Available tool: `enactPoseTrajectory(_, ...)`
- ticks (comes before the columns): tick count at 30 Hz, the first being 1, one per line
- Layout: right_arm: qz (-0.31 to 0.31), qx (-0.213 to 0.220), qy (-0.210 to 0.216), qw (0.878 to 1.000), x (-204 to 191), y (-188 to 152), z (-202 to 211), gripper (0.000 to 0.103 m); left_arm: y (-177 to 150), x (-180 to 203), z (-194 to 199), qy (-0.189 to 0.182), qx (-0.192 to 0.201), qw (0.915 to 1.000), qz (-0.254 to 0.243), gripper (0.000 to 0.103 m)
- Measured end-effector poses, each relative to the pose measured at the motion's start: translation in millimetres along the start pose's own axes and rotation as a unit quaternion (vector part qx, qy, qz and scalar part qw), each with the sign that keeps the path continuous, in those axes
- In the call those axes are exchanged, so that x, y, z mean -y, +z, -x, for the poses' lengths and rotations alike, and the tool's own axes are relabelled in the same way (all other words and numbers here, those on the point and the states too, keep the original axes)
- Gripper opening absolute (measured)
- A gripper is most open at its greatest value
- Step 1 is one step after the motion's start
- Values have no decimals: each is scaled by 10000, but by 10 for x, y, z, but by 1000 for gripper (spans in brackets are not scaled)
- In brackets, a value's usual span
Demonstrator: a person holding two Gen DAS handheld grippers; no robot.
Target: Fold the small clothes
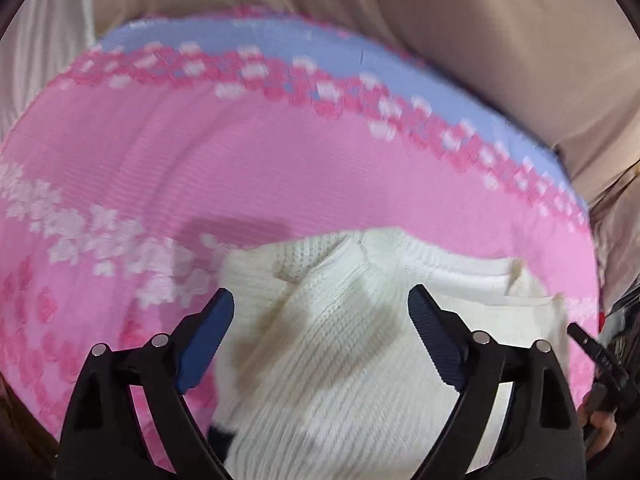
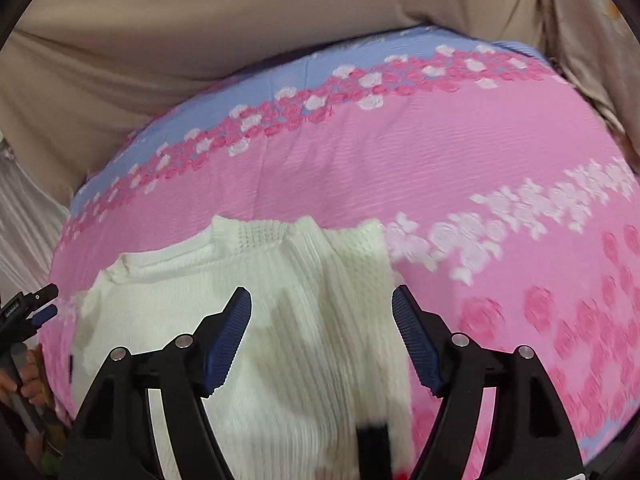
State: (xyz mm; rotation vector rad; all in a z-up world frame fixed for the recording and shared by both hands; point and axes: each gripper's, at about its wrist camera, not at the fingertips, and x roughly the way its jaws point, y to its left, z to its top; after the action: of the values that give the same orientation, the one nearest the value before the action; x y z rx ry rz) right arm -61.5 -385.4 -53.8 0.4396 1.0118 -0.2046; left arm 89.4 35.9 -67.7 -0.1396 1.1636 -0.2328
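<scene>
The knitted sweater [image 1: 352, 344] lies on the bedspread [image 1: 240, 176] beneath my jaws, with draped cloth [image 2: 200, 32] behind the bed.

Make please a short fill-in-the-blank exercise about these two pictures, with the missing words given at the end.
1. The knitted garment lying on the bed cover is ____ in colour.
2. The bed cover is mostly pink, with a ____ band along its far edge.
3. The jaws of the left claw stand ____, with nothing pinched between them.
4. The gripping pads of the right claw are ____ in colour.

Missing words: white; blue; open; blue
</scene>
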Motion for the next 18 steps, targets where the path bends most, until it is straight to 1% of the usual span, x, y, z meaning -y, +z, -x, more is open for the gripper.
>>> enactPoseTrajectory(1,-23,-113,-46,9999,-15,53,-168,68,11,24,-148,-3,-196,9998,-2,45)
enactPoseTrajectory(2,-69,-256,-62,9996,-30,76,-316,58,-5,33,-280,-65,-421,9991,-35,28)
enactPoseTrajectory(3,-101,-324,3,9994,-33,62,-366,23,-26,16,-301,-8,-524,9986,2,9)
enactPoseTrajectory(4,-141,-362,124,9992,-51,39,-360,9,-33,-32,-221,-100,-414,9990,110,8)
enactPoseTrajectory(5,-189,-226,268,9992,-96,42,-263,8,-28,-82,-37,-331,-193,9989,276,7)
enactPoseTrajectory(6,-187,39,485,9986,-144,59,-88,8,-27,-100,84,-361,-62,9988,317,7)
enactPoseTrajectory(8,-207,464,746,9959,-204,120,256,7,39,-132,356,-307,272,9986,324,7)
enactPoseTrajectory(9,-218,700,866,9935,-224,180,447,7,77,-152,425,-237,369,9984,347,7)
enactPoseTrajectory(11,-232,976,928,9906,-246,302,607,7,199,-183,383,-106,403,9984,384,7)
enactPoseTrajectory(12,-244,967,881,9911,-213,376,554,7,225,-179,273,59,350,9989,319,7)
enactPoseTrajectory(13,-231,860,733,9933,-169,415,410,7,242,-165,138,220,243,9992,228,7)
enactPoseTrajectory(14,-225,682,621,9955,-117,422,232,7,233,-165,-137,418,-36,9990,154,8)
enactPoseTrajectory(15,-280,276,520,9979,-46,404,-101,7,200,-172,-277,516,-190,9984,147,8)
enactPoseTrajectory(16,-322,-75,396,9987,17,346,-366,8,160,-184,-388,588,-262,9979,115,10)
enactPoseTrajectory(17,-311,-387,207,9986,63,286,-589,8,129,-149,-334,671,59,9977,12,12)
enactPoseTrajectory(18,-350,-389,163,9985,98,241,-660,7,110,-128,-269,680,80,9976,-4,13)
